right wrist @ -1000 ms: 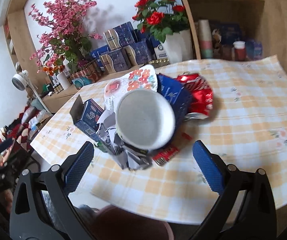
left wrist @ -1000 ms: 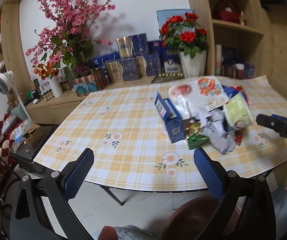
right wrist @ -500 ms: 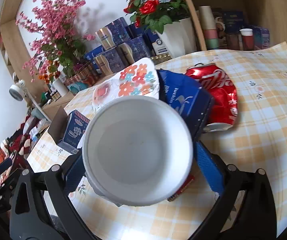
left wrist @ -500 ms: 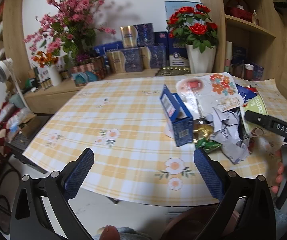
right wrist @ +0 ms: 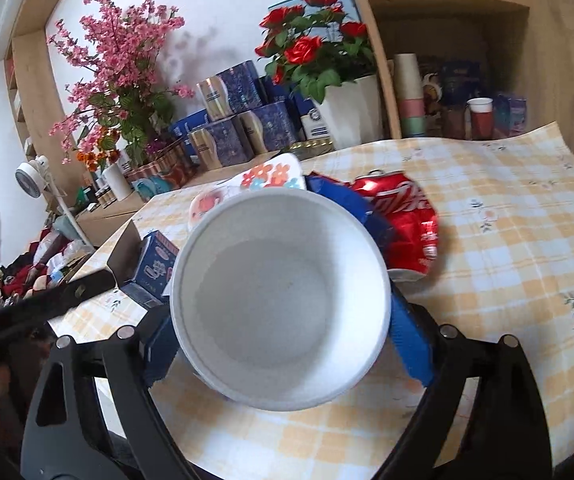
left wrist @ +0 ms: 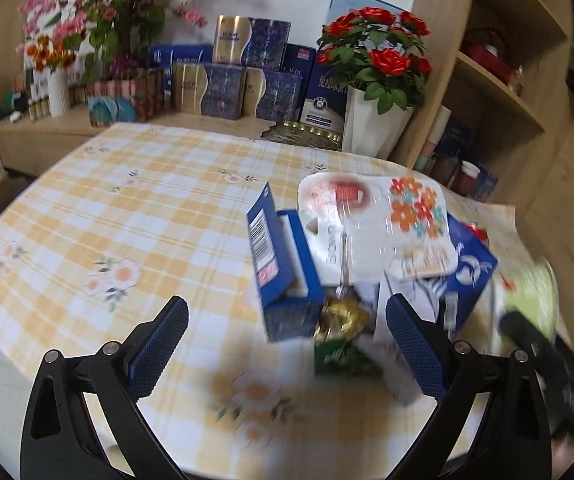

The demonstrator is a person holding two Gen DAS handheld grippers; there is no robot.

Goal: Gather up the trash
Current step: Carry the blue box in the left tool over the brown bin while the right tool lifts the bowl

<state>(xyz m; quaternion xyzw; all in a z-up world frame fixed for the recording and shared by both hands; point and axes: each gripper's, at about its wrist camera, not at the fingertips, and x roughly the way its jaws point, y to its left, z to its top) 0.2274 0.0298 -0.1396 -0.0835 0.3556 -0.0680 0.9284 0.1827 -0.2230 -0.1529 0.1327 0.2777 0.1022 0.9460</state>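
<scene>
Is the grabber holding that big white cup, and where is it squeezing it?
Yes. The right gripper has just closed its jaws on the white paper cup, squeezing its two outer sides. The left gripper holds nothing; its jaws stand open.

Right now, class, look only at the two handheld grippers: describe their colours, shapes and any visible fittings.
Both the left gripper and the right gripper have glossy black, angular, forked frames with triangular cut-outs. Round silver bolt heads sit at the joints. Each finger carries a long blue pad with a fine cross-hatched texture. No cables or sleeves show clearly.
</scene>
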